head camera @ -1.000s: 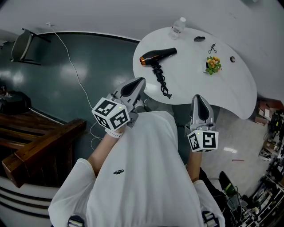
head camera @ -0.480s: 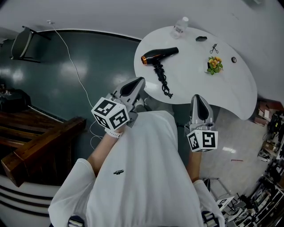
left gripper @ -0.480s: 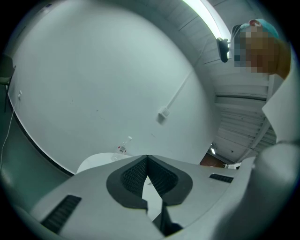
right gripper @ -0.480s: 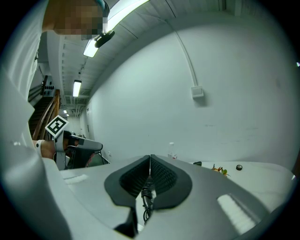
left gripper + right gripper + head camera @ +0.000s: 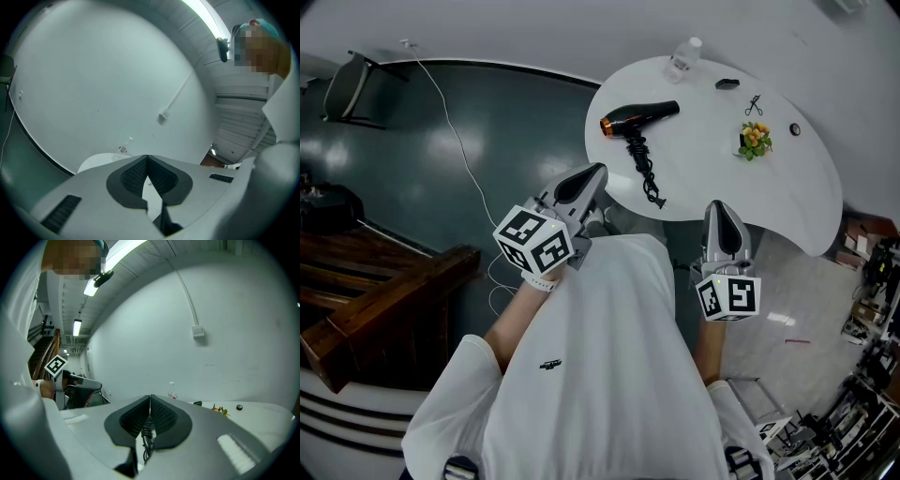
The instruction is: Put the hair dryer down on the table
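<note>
Black-bodied with a copper-toned nozzle, the hair dryer lies on its side on the white rounded table. Its coiled cord trails toward the table's near edge. Both of the person's grippers are held close to the chest, short of the table and well apart from the dryer. The left gripper has its jaws clenched together with nothing between them, as its own view shows. The right gripper is likewise clenched and empty, with the cord showing only in the distance past its pads. A clear plastic bottle stands at the table's far edge. A small sprig of orange flowers rests toward the right side, with a small scissor-like tool just beyond it. A thin white cable runs across the dark teal floor left of the table.
</note>
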Demonstrator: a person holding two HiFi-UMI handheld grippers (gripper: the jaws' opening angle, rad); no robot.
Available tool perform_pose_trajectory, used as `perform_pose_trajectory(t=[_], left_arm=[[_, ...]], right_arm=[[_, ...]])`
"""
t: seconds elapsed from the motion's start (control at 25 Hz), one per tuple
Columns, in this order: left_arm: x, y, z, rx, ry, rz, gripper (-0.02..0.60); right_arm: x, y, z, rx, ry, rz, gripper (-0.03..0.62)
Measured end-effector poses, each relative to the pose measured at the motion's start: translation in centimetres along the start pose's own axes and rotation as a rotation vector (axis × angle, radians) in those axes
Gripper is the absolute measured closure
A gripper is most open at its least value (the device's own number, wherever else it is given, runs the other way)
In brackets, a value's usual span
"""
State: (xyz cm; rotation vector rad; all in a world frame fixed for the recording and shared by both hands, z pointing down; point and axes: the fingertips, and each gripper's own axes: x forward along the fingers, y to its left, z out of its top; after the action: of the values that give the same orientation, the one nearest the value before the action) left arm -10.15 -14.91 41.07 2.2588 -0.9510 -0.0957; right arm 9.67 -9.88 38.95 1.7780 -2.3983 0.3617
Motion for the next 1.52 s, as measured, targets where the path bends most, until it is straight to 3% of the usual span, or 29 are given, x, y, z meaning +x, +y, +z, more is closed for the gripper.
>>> perform_pose_trajectory(t=[0.88,1.52], left_arm=[[-2.5,2.3,0.5,-0.026,-0.043,0.073,0.580],[-2.6,1.5,-0.1,-0.019,-0.033,0.049,0.580]], right_arm=[[2.8,2.5,0.0,-0.049,0.035,0.078,0.582],[1.6,2.6,-0.3,-0.053,0.031,0.050,0.582]])
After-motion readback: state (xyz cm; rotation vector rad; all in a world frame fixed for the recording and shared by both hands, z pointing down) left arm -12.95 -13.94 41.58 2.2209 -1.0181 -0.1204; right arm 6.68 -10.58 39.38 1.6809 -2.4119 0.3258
